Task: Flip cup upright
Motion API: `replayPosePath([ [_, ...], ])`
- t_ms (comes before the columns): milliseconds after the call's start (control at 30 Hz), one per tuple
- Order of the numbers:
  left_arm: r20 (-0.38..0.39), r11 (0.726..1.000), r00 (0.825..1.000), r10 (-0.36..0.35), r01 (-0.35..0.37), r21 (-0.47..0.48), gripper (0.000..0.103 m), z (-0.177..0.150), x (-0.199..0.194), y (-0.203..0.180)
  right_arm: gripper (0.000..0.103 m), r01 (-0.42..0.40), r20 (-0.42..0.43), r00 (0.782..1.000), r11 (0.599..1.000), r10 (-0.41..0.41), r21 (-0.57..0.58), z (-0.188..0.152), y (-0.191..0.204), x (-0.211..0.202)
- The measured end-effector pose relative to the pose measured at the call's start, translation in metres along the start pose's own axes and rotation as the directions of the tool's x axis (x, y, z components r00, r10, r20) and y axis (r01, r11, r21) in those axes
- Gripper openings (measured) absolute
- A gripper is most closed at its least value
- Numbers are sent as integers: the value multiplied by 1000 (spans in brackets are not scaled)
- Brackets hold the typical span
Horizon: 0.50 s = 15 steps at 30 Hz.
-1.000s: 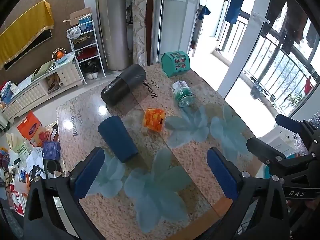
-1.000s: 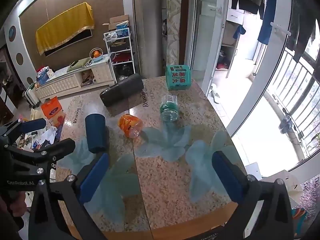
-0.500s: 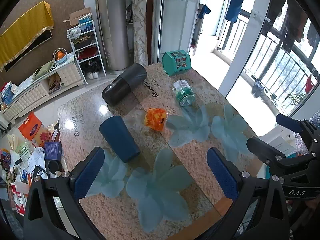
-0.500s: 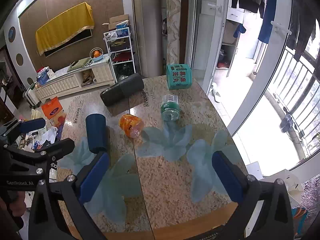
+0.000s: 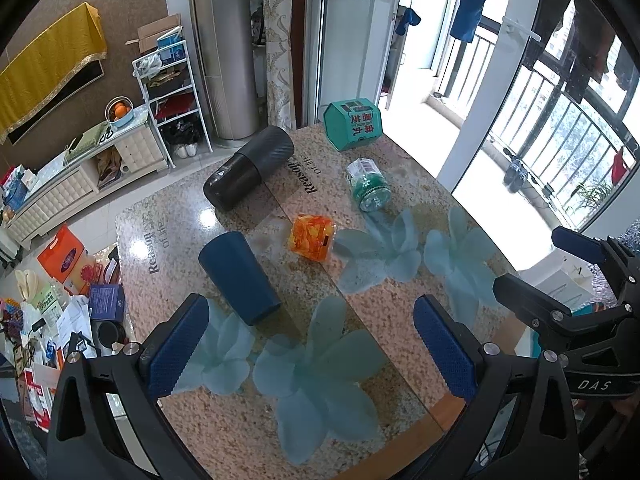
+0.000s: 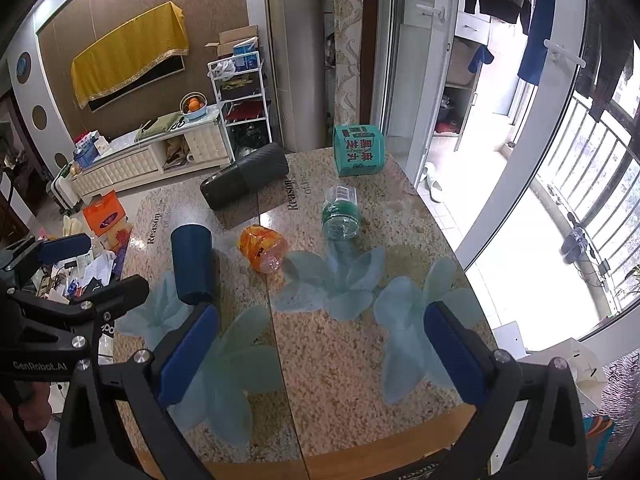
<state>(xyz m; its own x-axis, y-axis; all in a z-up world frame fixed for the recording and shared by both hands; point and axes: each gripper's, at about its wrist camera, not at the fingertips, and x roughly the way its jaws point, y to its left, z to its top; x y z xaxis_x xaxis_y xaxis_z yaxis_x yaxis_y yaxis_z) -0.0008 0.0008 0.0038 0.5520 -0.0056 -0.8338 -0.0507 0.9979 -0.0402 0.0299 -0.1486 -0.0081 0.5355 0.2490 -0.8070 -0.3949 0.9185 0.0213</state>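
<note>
A dark blue cup (image 5: pixel 238 276) lies on its side on the granite table (image 5: pixel 400 312), left of centre; it also shows in the right wrist view (image 6: pixel 192 264). My left gripper (image 5: pixel 312 344) is open and empty, held above the table's near part, with the cup just beyond its left finger. My right gripper (image 6: pixel 320 352) is open and empty above the near edge, the cup by its left fingertip. Each gripper shows at the side of the other's view.
A black cylinder (image 5: pixel 248 172) lies at the back left. An orange bottle (image 5: pixel 312 236) and a green bottle (image 5: pixel 368 190) lie mid-table. A green box (image 5: pixel 352 124) stands at the far edge. Floor clutter lies left of the table.
Both views have shifted slightly; the objects sit a little nearer and further right in the left wrist view. Nothing on the table has moved. Both grippers stay open.
</note>
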Motion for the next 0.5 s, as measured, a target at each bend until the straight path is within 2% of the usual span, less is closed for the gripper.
replayPosePath([
  [500, -6, 1000, 1000, -10, 10, 8, 103, 1, 5, 4, 103, 1, -2, 1000, 1000, -1, -3, -1, 0, 2],
])
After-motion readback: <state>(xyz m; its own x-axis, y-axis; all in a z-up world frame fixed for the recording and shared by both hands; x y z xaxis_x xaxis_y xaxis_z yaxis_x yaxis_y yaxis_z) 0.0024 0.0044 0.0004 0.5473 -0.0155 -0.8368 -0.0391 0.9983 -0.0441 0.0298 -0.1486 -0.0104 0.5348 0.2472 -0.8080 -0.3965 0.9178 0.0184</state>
